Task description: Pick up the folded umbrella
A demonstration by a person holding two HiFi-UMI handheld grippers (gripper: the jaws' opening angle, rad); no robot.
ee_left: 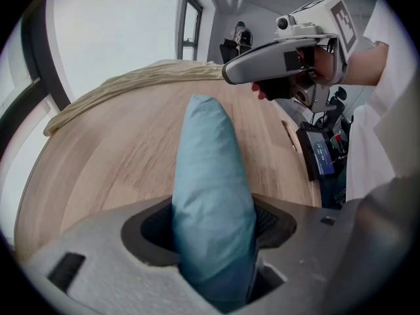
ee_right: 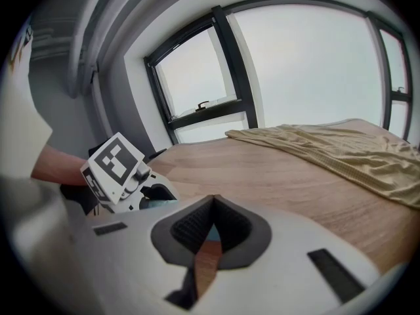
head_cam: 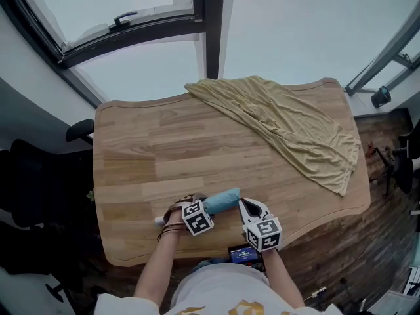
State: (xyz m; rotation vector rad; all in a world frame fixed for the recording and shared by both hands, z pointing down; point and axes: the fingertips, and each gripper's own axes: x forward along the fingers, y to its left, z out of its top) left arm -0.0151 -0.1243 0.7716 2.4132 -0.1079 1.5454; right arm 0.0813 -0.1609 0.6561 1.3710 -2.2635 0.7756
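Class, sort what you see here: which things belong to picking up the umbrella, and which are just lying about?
Job in hand: folded umbrella; left gripper, clamped on it; wooden table under it.
Lying about: tan cloth; right gripper, shut and empty; black office chair.

Open across the left half and middle of the wooden table [head_cam: 131, 163]. Blocked at the far right corner by a tan cloth [head_cam: 289, 126], at the near edge by the folded umbrella [head_cam: 223, 201].
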